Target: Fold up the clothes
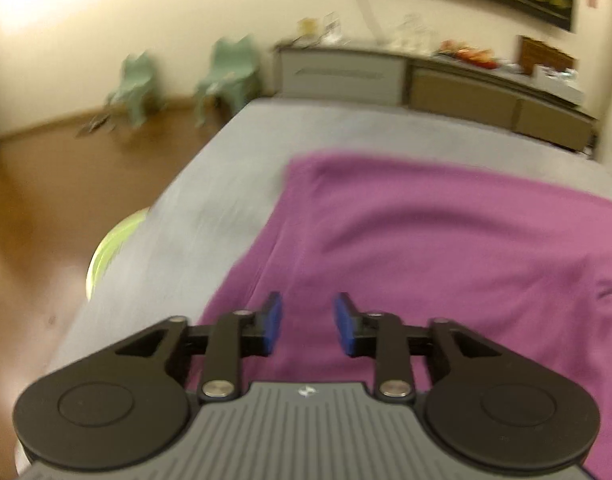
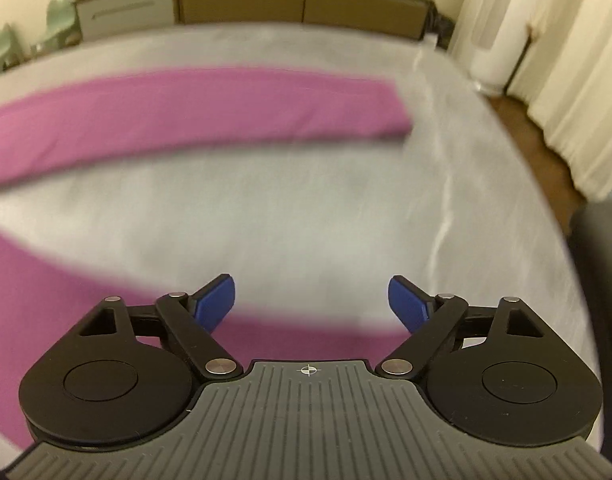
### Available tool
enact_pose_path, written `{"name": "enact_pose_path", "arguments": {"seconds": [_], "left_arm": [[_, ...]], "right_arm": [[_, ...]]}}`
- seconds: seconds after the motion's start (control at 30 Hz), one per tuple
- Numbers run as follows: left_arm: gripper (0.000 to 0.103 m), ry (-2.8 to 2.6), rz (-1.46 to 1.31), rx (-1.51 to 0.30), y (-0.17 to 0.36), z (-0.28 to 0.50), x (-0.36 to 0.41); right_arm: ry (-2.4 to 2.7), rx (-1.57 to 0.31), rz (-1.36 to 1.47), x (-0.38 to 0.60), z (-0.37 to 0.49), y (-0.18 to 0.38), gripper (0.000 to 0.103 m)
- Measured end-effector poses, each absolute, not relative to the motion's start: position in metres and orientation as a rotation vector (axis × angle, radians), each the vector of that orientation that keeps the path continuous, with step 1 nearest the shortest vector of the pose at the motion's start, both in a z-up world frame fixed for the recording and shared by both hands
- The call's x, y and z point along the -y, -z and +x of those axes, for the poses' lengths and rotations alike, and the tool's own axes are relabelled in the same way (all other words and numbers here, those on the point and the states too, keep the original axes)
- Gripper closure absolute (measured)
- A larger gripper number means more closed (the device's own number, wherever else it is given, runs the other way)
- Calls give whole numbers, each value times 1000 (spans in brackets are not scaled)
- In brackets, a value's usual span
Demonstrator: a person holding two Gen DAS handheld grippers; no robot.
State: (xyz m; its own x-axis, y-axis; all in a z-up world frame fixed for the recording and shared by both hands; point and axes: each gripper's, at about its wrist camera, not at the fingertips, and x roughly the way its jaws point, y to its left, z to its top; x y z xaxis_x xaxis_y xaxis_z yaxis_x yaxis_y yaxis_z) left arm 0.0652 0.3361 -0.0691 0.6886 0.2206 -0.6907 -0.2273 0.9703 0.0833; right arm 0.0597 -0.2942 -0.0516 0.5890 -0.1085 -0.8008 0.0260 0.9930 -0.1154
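I hold both the left gripper and right gripper spread, empty, above the purple garment on the grey bed.

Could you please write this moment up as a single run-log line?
left gripper: open, empty, over purple garment | right gripper: open, empty, above garment's near edge | garment spread on grey bed | frames motion-blurred

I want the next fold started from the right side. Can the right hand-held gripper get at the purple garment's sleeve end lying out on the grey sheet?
Probably yes: the right hand-held gripper is open, and only bare grey sheet separates it from the sleeve end.
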Motion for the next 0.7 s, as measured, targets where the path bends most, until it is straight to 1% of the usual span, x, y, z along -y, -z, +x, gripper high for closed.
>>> {"name": "enact_pose_path", "arguments": {"seconds": [0.07,0.1,0.27,0.33,0.43,0.47,0.5,0.53,0.57,0.6,0.67,0.7], "left_arm": [[48,-267,74,-752,60,103,-335],[46,-272,96,-749,59,124,-337],[44,-293,136,-781,72,222,-354],[43,-288,145,-804,85,245,-357],[42,-264,158,-830,103,263,-355],[42,-252,162,-837,109,266,-354],[46,-240,170,-842,115,267,-352],[53,-235,187,-850,120,269,-349],[80,-227,197,-858,124,272,-345],[100,-208,192,-860,126,274,-342],[100,-205,187,-860,127,276,-339],[101,-205,171,-854,125,276,-341]], "right_arm": [[90,-901,-92,309,90,36,12],[100,-883,-90,317,108,31,11],[169,-859,1,359,203,39,8],[197,-849,38,376,241,42,8],[214,-874,46,389,276,62,9],[206,-892,53,391,285,69,14],[181,-914,56,392,292,77,28],[171,-946,57,391,296,82,34],[152,-930,60,390,296,82,44],[133,-915,64,389,297,82,66],[91,-922,68,383,299,78,98],[90,-907,42,379,294,72,98]]}}
